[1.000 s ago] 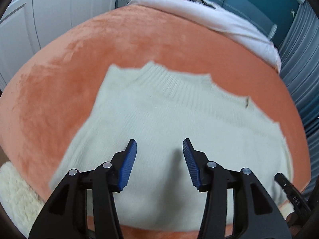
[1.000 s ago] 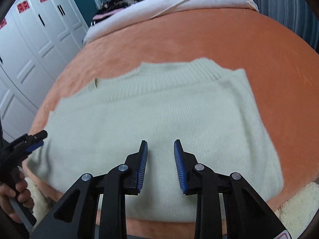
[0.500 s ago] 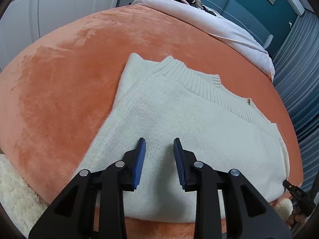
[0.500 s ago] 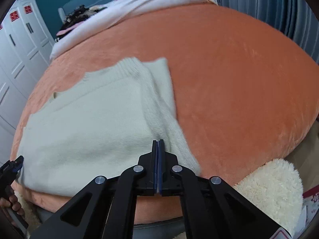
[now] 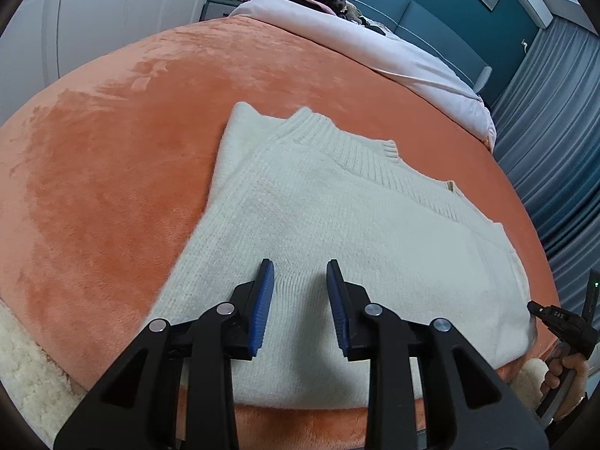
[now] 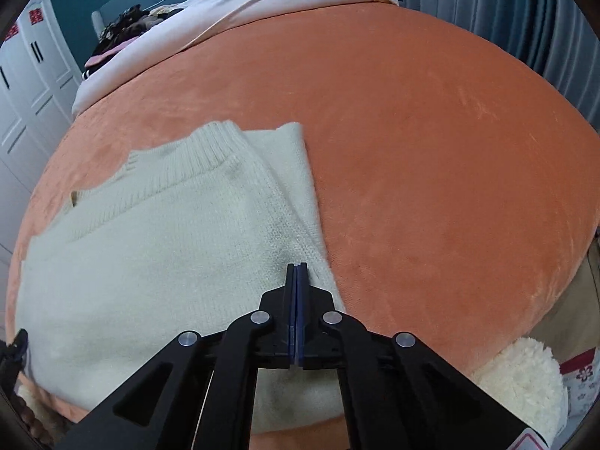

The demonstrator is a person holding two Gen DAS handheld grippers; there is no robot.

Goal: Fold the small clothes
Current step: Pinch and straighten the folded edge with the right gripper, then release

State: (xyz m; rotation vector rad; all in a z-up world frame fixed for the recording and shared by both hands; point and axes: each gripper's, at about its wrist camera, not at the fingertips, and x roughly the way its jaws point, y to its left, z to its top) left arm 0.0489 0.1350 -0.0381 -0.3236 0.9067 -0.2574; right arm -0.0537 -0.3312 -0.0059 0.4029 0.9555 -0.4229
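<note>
Two views differ: only the left one shows the hand (image 5: 566,375). The left gripper (image 5: 299,292) is released above the sweater (image 5: 337,225); the right gripper (image 6: 297,273) is clenched, empty, over the sweater's edge.

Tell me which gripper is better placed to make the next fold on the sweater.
Probably left: the left gripper hovers jaws apart over the cream sweater; the right gripper is shut at the folded edge.

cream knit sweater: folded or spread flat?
Partly folded: the cream knit sweater has one side edge turned over onto its body.
</note>
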